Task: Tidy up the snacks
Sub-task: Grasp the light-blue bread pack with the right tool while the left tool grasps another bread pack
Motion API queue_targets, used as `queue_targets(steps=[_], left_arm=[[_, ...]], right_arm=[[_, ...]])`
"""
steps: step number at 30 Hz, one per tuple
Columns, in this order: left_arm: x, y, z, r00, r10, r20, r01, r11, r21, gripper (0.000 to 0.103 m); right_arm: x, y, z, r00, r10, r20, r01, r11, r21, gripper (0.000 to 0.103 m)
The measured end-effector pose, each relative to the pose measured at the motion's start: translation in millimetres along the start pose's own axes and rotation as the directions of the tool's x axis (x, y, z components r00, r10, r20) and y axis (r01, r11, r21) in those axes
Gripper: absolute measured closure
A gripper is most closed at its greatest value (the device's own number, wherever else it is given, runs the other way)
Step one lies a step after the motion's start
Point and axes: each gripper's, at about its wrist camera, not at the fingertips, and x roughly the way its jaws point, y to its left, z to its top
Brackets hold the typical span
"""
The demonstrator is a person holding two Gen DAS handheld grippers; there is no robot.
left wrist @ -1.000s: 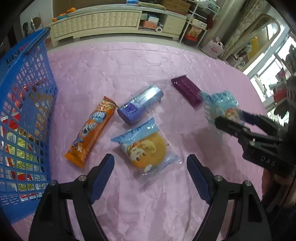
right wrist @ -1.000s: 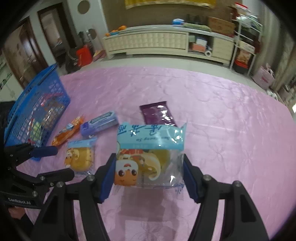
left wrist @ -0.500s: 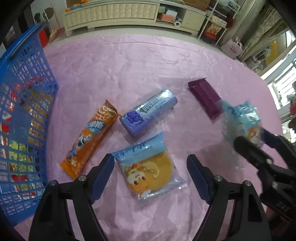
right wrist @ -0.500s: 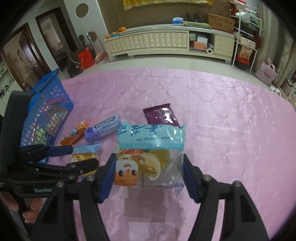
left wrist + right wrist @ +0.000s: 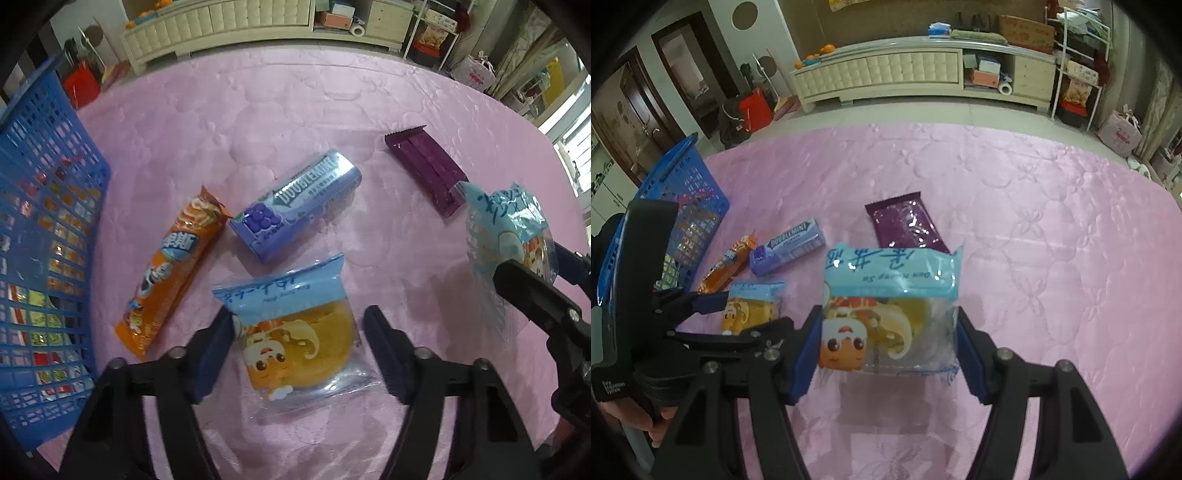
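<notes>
- Left claw (image 5: 297, 349): jaws just closing, set astride cake packet (image 5: 295, 332) on pink quilt (image 5: 295, 110); near pad touching, far pad apart.
- Right claw (image 5: 886, 354): second cake packet (image 5: 890, 306) clamped, lifted.
- Blue basket (image 5: 44, 221): at far left.

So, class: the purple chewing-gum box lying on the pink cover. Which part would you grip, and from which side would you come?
Grip the gum box across its two long sides at mid-length, coming straight down from above. It lies flat with its broad printed face up, so the narrow width probably suits the left hand-held gripper best. Approach over the far side: the orange wrapper and the cake packet lie close beside it.
</notes>
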Motion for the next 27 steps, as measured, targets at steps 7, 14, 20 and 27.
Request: queue_targets(steps=[7, 14, 20, 27], left_arm=[[-7, 4, -19, 1.000, -0.019, 0.014, 0.019, 1.000, 0.016, 0.051], [-37, 15, -45, 0.996, -0.068, 0.060, 0.066, 0.997, 0.039, 0.051], [-85, 22, -56, 0.981, -0.131, 0.140, 0.119, 0.989, 0.093, 0.051], [-140, 41, -66, 0.956, -0.160, 0.245, 0.133, 0.983, 0.124, 0.051]], right_arm=[[3, 0, -3, 1.000, -0.004, -0.018, 0.004, 1.000, 0.011, 0.033], [-14, 14, -12, 0.999, -0.042, 0.000, 0.042, 0.999, -0.013, 0.033], [-56, 34, -17, 0.995, -0.017, 0.097, 0.017, 1.000, -0.005, 0.033], [-101, 65, -15, 0.987, -0.033, 0.159, 0.037, 0.999, -0.019, 0.033]])
